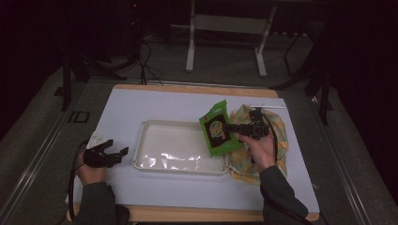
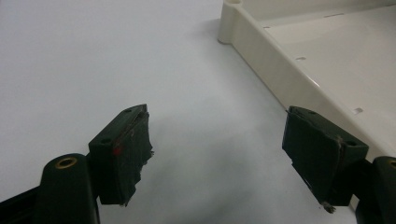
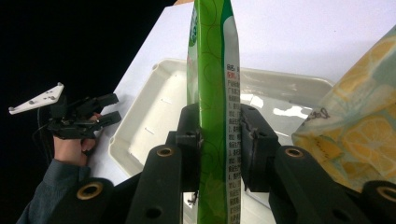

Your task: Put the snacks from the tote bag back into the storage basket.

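The right gripper (image 3: 216, 140) has its two black jaws pressed against both faces of a green packet (image 3: 215, 93), gripping it by its lower part so that the packet stands edge-on and upright between them in the right gripper view. From above, the right gripper (image 1: 233, 127) holds the green packet (image 1: 217, 130) over the right end of a cream tray (image 1: 143, 140), partly above the tray's right rim. The person's right hand (image 1: 259, 149) grips the tool from the near side. Under and behind that hand lies a yellow lemon-print bag (image 1: 277, 136), on the table just right of the tray; it is seen at the right of the right gripper view too (image 3: 355, 135).

The left gripper (image 2: 217, 154) has its jaws spread wide with nothing between them, hanging low over the white table (image 2: 93, 56). The tray's corner and side wall (image 2: 266, 60) lie just beside its right jaw. In the high view the left gripper (image 1: 117, 153) sits just left of the tray, near the table's near edge, held by the left hand (image 1: 90, 172).
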A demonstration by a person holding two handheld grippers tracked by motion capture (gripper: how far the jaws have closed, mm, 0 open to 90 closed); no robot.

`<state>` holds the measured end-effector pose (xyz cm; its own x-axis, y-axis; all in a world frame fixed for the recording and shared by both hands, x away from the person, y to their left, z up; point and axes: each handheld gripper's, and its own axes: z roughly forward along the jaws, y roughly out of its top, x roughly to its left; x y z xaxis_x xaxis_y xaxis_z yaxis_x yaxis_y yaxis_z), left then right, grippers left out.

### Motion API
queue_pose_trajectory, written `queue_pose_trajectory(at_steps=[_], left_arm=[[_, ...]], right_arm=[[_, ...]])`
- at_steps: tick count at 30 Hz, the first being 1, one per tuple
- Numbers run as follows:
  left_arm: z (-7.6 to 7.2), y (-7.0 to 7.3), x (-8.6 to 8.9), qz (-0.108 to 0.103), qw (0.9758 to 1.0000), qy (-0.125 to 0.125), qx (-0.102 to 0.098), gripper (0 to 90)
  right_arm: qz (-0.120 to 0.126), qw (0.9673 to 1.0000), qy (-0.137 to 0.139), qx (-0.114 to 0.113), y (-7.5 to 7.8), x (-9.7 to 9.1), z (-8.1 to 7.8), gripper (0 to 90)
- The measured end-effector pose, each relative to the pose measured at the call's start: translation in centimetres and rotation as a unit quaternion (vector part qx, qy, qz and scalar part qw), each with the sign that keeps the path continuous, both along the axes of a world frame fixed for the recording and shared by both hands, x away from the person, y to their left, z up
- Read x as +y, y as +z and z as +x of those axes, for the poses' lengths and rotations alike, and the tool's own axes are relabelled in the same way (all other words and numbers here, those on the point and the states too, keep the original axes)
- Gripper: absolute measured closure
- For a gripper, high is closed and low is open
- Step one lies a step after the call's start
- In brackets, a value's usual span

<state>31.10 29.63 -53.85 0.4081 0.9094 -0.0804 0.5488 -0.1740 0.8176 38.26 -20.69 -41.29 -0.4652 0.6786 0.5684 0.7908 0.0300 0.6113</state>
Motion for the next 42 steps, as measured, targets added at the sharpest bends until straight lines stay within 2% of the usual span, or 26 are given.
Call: queue_pose_trajectory(at_steps=[19,42], left_arm=[[0.0,0.0,0.0,0.0,1.0,0.0,0.0,23.9],[0.0,0.0,-0.1,0.001,1.0,0.001,0.0,23.9]], right_arm=[[-0.013,0.9999,-0.009,-0.004,-1.2,0.6,-0.5,72.0],[-0.028,0.9995,-0.011,0.014,-3.9,1.5,-1.2,71.8]])
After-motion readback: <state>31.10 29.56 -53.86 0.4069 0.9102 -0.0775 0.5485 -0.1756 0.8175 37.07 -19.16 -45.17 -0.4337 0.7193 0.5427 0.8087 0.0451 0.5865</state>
